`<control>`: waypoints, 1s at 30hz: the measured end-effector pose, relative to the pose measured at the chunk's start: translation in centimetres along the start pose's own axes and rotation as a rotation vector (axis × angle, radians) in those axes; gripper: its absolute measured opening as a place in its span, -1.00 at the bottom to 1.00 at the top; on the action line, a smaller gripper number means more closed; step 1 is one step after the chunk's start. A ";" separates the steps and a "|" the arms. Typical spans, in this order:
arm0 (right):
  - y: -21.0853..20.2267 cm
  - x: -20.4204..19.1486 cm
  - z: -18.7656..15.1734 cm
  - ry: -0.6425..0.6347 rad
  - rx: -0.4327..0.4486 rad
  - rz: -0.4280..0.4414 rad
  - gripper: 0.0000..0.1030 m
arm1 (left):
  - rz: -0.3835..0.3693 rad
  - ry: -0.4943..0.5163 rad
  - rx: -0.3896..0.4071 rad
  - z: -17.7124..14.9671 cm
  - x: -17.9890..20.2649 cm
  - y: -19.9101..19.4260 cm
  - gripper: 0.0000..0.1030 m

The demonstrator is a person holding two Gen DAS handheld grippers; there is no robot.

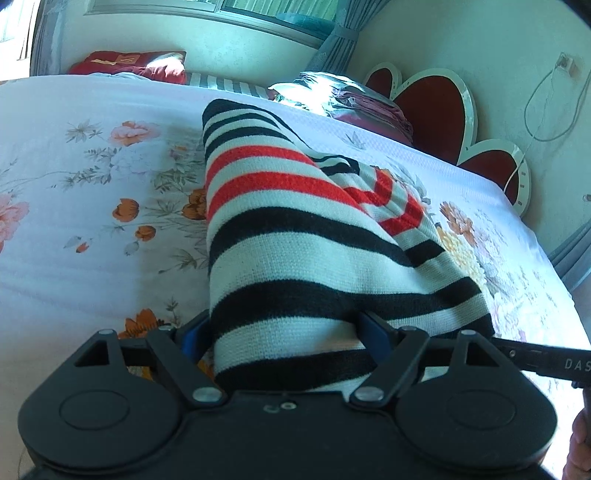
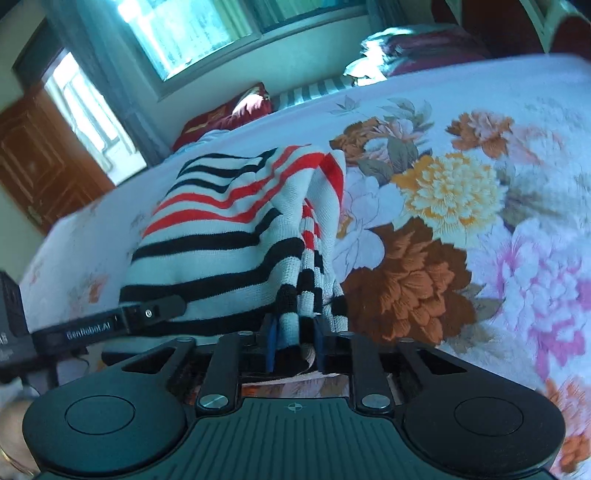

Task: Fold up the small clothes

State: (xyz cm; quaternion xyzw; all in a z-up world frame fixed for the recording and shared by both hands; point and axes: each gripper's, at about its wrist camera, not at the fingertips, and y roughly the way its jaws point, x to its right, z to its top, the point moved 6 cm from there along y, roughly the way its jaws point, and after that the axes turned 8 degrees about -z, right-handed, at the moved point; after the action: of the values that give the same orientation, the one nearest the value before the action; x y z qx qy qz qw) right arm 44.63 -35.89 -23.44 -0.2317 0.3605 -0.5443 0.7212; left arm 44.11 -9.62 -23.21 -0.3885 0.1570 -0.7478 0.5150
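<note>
A small knit sweater (image 1: 288, 236) with white, black and red stripes lies on the floral bed sheet (image 1: 92, 184). Its near hem is lifted. My left gripper (image 1: 284, 332) has its fingers wide apart with the hem draped between them; the fabric hides the fingertips, so I cannot tell whether it grips. My right gripper (image 2: 295, 332) is shut on a bunched edge of the sweater (image 2: 229, 236). The left gripper's finger (image 2: 155, 310) shows in the right wrist view, against the hem. The right gripper's finger (image 1: 535, 354) shows at the right in the left wrist view.
The bed has a red heart-shaped headboard (image 1: 436, 107). Folded dark red bedding (image 1: 369, 107) and a red pillow (image 1: 129, 62) lie at the far side. A window (image 2: 207, 26) and a wooden door (image 2: 40, 158) are beyond the bed.
</note>
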 end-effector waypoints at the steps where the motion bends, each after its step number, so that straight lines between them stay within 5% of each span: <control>1: -0.1 -0.1 0.0 -0.038 0.009 -0.030 -0.81 | 0.000 0.000 -0.001 0.0 0.1 0.0 0.58; 4: -0.6 0.4 0.2 -0.075 0.042 -0.101 -0.98 | 0.011 0.014 0.002 -0.1 0.6 0.0 0.58; 6: 0.5 1.2 -0.5 -0.032 -0.029 -0.078 -0.98 | 0.015 0.017 -0.006 -0.4 0.5 0.1 0.57; 11: -0.5 1.4 1.3 0.036 0.021 -0.032 -0.96 | 0.004 -0.002 -0.024 -0.3 0.3 -0.3 0.60; 14: -1.1 1.5 2.8 0.041 0.052 -0.020 -0.39 | -0.002 -0.018 -0.015 0.2 0.2 -1.6 0.60; 15: -1.1 1.5 3.4 0.046 0.057 -0.013 0.03 | -0.003 -0.015 0.005 0.5 0.2 -2.2 0.60; 16: -1.0 1.6 4.0 0.054 0.067 -0.014 0.09 | -0.004 -0.010 0.026 0.9 0.3 -2.9 0.61; 27: 5.8 0.5 9.9 0.144 0.021 0.032 0.08 | 0.043 -0.077 0.117 6.8 -2.2 -1.7 0.59; 29: 7.3 0.5 10.6 0.141 0.007 0.021 -0.06 | 0.048 -0.096 0.115 7.5 -2.8 -1.0 0.58; 30: 8.0 0.6 10.9 0.146 -0.007 0.021 -0.28 | 0.048 -0.106 0.118 7.8 -3.1 -0.8 0.59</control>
State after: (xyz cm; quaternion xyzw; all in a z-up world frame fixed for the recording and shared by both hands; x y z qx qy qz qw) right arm 58.06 -34.67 -22.46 -0.1900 0.4164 -0.5508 0.6980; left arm 49.92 -5.25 -18.96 -0.3925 0.0947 -0.7216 0.5624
